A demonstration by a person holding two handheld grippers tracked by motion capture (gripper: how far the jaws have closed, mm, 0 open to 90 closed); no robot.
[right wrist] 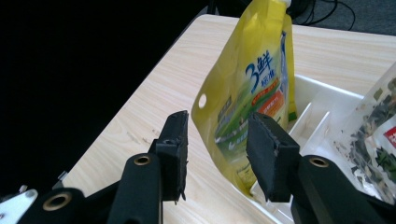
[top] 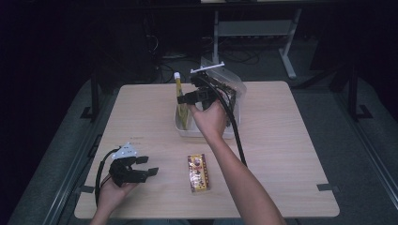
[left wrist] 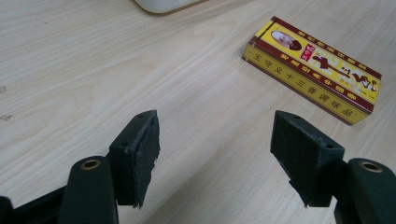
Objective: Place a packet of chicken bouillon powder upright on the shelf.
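High view: wooden table (top: 281, 154) is carrying a white divided bin (top: 185, 129) at the back centre and a yellow-and-red box (top: 198, 172) lying flat nearer the front. A clear bag of dried greens (top: 232, 86) is standing in the bin, just beside the right gripper (top: 187, 99). Left gripper (top: 148, 165) is sitting low over bare wood at the front left, jaws spread wide and gripping nothing, with the box lying near it. Right gripper view: yellow spout pouch (right wrist: 247, 88) is standing upright at the bin's near corner, and the right gripper's jaws are gaping partway on either side of the pouch's lower edge, not clamping it; whether the pads are touching it is unclear.
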